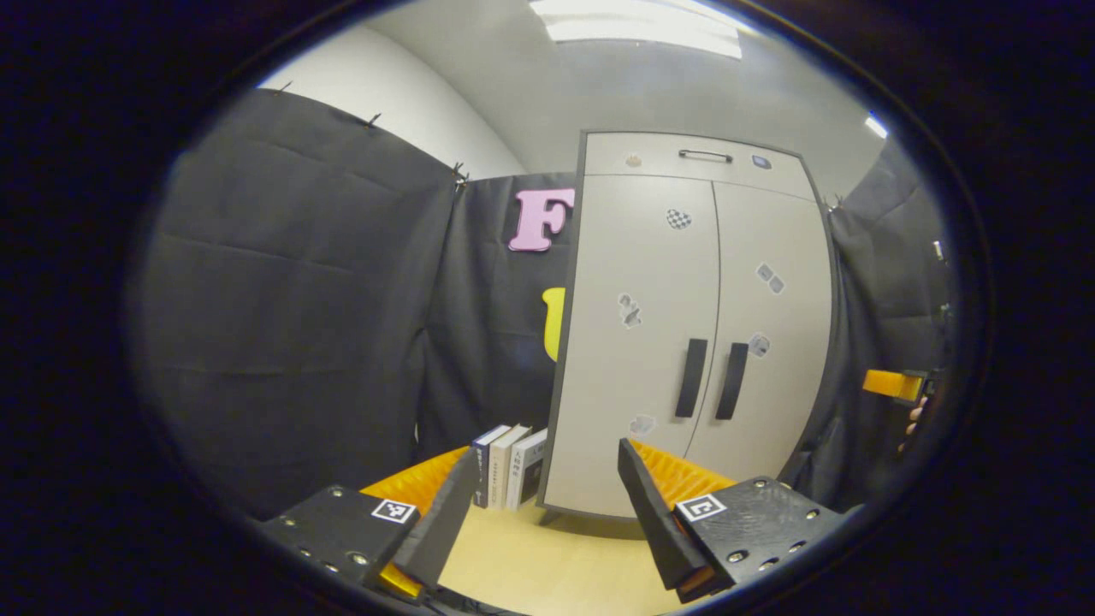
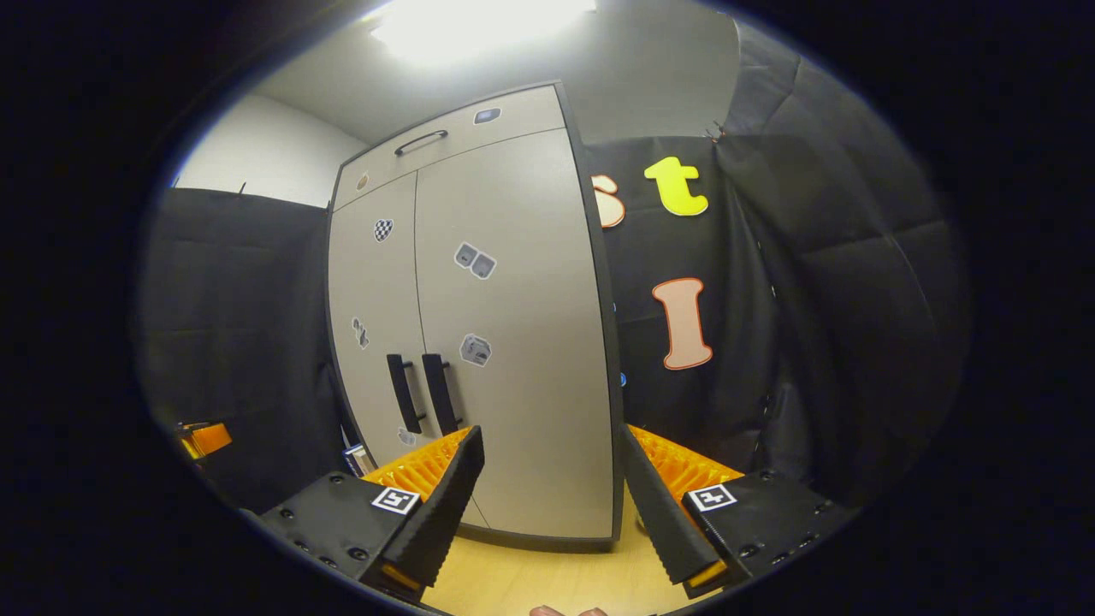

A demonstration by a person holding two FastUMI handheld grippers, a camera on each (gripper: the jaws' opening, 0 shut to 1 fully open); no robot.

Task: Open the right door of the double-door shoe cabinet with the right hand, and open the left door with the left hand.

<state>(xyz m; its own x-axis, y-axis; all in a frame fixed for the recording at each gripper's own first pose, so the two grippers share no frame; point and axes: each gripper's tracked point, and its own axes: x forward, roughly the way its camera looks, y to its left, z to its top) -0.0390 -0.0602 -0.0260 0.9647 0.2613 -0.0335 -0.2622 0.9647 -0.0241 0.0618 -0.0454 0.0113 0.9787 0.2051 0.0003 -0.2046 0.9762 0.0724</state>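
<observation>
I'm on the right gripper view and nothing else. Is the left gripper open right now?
Observer: Yes. In the left gripper view the left gripper is open, with nothing between its fingers.
Operator: Is it on the left door handle?
Observer: No. The left door handle sits well beyond the fingertips, untouched.
Operator: Anything standing on that side of the cabinet?
Observer: Three books stand upright right beside the cabinet's left side.

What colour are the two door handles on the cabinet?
Black. The handles stand upright, side by side, on the pale grey cabinet; clearest in the left gripper view.
</observation>
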